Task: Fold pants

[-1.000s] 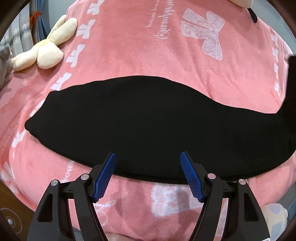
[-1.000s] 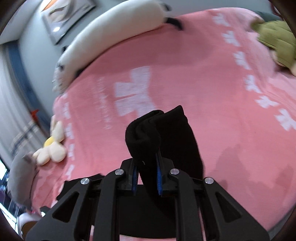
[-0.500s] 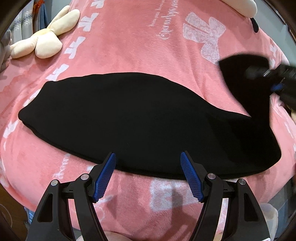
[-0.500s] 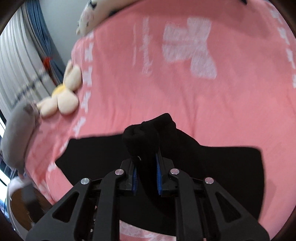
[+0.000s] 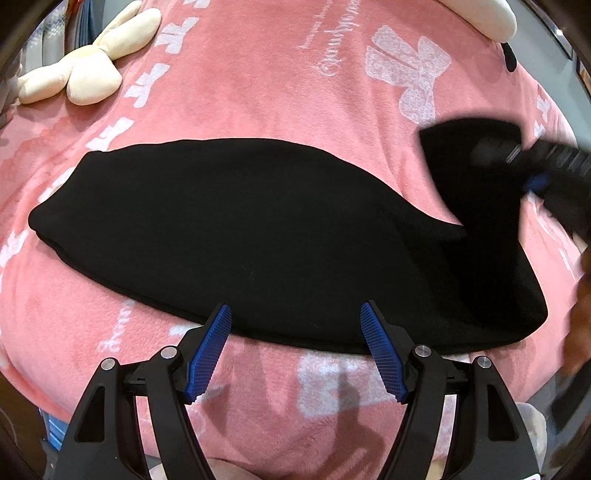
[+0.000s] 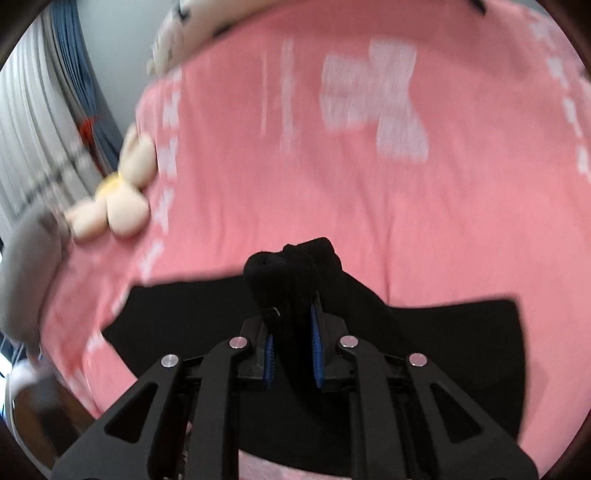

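Pants (image 5: 266, 229) lie lengthwise, apparently already halved leg on leg, on the pink blanket (image 5: 258, 74) of a bed; the right gripper (image 6: 291, 350), fingers clenched on 1 bunched end, holds it raised, so the crosswise fold looks approx. half done w/ laying down and smoothing left. Left gripper (image 5: 295, 347) hovers at the near edge, fingers spread & empty; cream plush toy (image 5: 81, 74) sits at the bed's far-left corner, grey-blue curtains (image 6: 55, 92) behind.

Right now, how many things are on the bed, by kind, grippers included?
Pants: 1
Blanket: 1
Plush toys, cream one and white one: 2
Grippers, left and right: 2
Total: 6
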Tool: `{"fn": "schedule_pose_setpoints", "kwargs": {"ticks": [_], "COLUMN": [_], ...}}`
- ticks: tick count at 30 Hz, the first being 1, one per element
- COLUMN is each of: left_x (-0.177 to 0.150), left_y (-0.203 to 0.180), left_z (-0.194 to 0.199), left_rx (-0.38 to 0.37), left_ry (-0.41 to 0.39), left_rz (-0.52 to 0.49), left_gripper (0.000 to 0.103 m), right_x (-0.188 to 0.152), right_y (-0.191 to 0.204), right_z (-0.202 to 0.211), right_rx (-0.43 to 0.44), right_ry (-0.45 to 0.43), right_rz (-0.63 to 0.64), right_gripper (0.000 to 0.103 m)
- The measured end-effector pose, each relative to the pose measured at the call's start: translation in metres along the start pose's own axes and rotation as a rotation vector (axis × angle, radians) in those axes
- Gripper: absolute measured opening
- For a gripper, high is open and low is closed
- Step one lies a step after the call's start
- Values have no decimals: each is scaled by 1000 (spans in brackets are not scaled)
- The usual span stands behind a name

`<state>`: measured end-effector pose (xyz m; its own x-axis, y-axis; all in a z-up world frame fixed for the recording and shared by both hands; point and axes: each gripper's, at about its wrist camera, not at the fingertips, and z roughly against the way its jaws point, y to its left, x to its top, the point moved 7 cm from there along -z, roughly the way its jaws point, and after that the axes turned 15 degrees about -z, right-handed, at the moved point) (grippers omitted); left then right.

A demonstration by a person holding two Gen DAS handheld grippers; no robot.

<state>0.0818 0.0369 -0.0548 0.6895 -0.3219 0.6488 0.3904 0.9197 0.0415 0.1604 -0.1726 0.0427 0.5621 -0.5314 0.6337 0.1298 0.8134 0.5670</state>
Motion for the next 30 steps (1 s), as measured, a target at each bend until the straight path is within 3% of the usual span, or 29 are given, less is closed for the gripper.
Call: {"fn": "schedule_pose_setpoints", "kwargs": {"ticks": [2, 3, 5, 7, 8, 10, 12, 15, 19, 22, 26, 27, 28, 29, 30], "left_x": [-1, -1, -1, -1, -2, -3, -3, -3, -2, 0, 0, -1, -1, -2, -2], "left_y": [3, 4, 6, 7, 8, 11, 13, 16, 9, 4, 4, 5, 6, 7, 8], "left_z": [1, 1, 1, 0, 0, 1, 3, 2, -3, -3, -2, -2, -2, -3, -3], "left_rx": [-7, -10, -12, -18, -21, -27, -30, -34, -47, -30, -16, -14, -8, -6, -4], "left_ry": [-3, -5, -6, -3, -1, 3, -3, -10, 3, -3, -7, -5, 0, 2, 3], "left_rz": [10, 14, 24, 32, 37, 49, 60, 75, 62, 33, 34, 39, 47, 54, 62], "left_gripper": [70, 70, 70, 71, 71, 71, 71, 72, 73, 74, 75, 75, 75, 75, 75], "right_x": [9, 4, -21, -61, -72, -71, -54, -30, -38, -56, -69, -66, -63, -60, -55], "right_y": [12, 22, 31, 25, 18, 2, -21, -80, -167, -193, -193, -190, -188, -186, -183], "right_z": [9, 3, -23, -58, -64, -49, -22, 22, 45, 40, 13, 8, 6, 4, 2], "right_rx": [11, 5, -26, -52, -70, -49, -93, -198, -296, -241, -99, -74, -61, -48, -8], "right_ry": [-31, -1, 111, 287, 319, 290, 197, 115, 176, 232, 298, 296, 299, 302, 308], "right_rz": [27, 68, 141, 177, 168, 113, 60, -54, -230, -338, -437, -442, -446, -449, -465], "right_gripper": [16, 18, 24, 26, 26, 33, 56, 64, 66, 66, 70, 66, 56, 23, 22]}}
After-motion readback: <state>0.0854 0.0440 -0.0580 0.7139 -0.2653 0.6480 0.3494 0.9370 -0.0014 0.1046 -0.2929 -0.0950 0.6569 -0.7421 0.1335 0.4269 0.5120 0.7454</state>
